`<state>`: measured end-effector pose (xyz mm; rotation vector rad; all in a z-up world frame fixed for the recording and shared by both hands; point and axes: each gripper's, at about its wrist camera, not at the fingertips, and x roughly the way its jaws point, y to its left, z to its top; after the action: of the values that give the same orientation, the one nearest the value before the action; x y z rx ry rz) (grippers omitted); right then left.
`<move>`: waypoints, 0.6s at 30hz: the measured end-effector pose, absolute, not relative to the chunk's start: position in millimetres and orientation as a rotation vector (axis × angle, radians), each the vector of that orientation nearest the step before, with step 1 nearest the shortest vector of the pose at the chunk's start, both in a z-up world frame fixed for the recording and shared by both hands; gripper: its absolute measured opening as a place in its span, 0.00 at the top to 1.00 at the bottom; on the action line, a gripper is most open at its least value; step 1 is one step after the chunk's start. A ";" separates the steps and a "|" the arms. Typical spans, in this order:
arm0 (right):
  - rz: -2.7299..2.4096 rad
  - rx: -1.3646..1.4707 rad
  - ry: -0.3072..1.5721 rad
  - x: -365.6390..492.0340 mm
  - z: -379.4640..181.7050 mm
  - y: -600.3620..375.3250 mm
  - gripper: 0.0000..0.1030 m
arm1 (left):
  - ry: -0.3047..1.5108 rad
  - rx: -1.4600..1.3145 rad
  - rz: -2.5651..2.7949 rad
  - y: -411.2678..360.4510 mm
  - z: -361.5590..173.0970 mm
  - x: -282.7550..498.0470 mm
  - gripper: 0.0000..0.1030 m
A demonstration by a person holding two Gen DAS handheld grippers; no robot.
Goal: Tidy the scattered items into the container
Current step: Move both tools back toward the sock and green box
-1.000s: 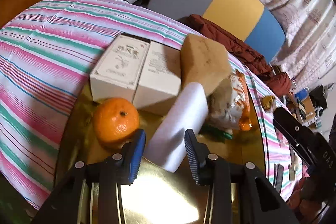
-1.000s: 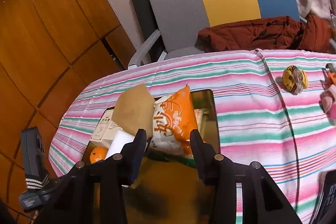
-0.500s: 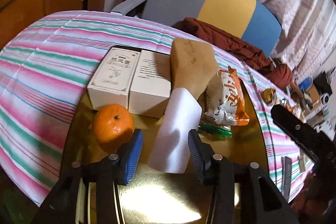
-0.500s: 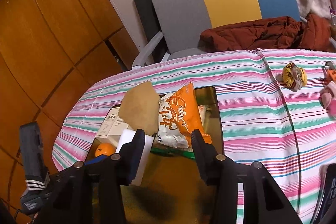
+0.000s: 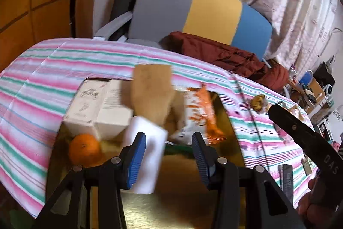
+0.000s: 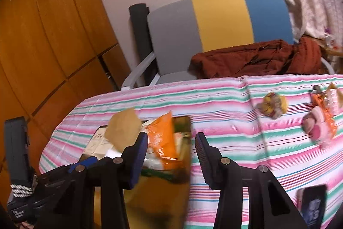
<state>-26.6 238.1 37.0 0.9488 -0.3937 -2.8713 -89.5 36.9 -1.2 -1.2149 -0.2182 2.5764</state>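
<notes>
The gold tray (image 5: 182, 207) holds two white boxes (image 5: 100, 108), an orange (image 5: 84, 148), a brown paper bag (image 5: 151, 91), an orange snack bag (image 5: 198, 109) and a white block (image 5: 150, 143). My left gripper (image 5: 168, 156) hovers open above the tray's near part. The white block lies under and beyond its left finger, and neither pad presses on it. In the right wrist view my right gripper (image 6: 171, 156) is open and holds nothing, with the snack bag (image 6: 163, 138) and tray (image 6: 158, 196) below and beyond it.
On the striped tablecloth to the right of the tray lie a yellow wrapped item (image 6: 273, 107), a pink item (image 6: 319, 128), an orange object (image 6: 321, 100) and a phone (image 6: 313, 205). A chair (image 6: 214, 23) with a dark red jacket (image 6: 257, 59) stands behind the table.
The left jaws have widened off the white block, which now lies in the tray. Both grippers have pulled back and risen, so the tray looks farther away.
</notes>
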 end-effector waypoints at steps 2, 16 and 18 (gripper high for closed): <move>-2.899 0.947 -0.406 -24.1 39.6 253.8 0.53 | -0.196 -1.204 2.555 51.9 1.7 -90.0 0.56; -3.142 0.958 -0.559 23.3 47.2 400.9 0.51 | -0.017 -1.163 2.358 183.9 1.2 -86.7 0.56; -3.181 0.972 -0.597 33.6 44.5 425.6 0.51 | 0.005 -1.161 2.322 208.9 -0.6 -85.7 0.56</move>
<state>33.6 425.6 44.5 0.9722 -0.5971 -3.1812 -85.7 208.9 -0.6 -1.1610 0.0055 2.3218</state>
